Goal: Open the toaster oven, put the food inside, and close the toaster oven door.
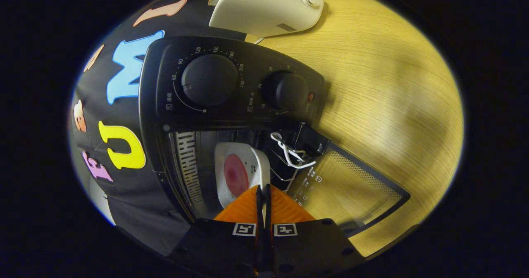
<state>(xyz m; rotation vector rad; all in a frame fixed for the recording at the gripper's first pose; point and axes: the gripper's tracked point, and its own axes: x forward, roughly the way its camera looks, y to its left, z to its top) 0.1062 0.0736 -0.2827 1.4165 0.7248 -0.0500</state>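
Gripper view | fingers (263, 195) closed, empty | one toaster oven (231, 104), door (351, 187) open | one plate (239, 172) inside

Toaster oven (231, 84): stands on the table (384, 84), its door (351, 187) swung open over the tabletop.
Dish (239, 172): inside the oven, food (235, 174) on it.
Gripper (263, 195): fingers pressed together, tips just before the dish.
Toaster (268, 7): beyond the oven, on the table.

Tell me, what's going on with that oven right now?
Tongs shut, empty, just before the plate of food. Plate inside toaster oven. Door open. Nothing blocking.
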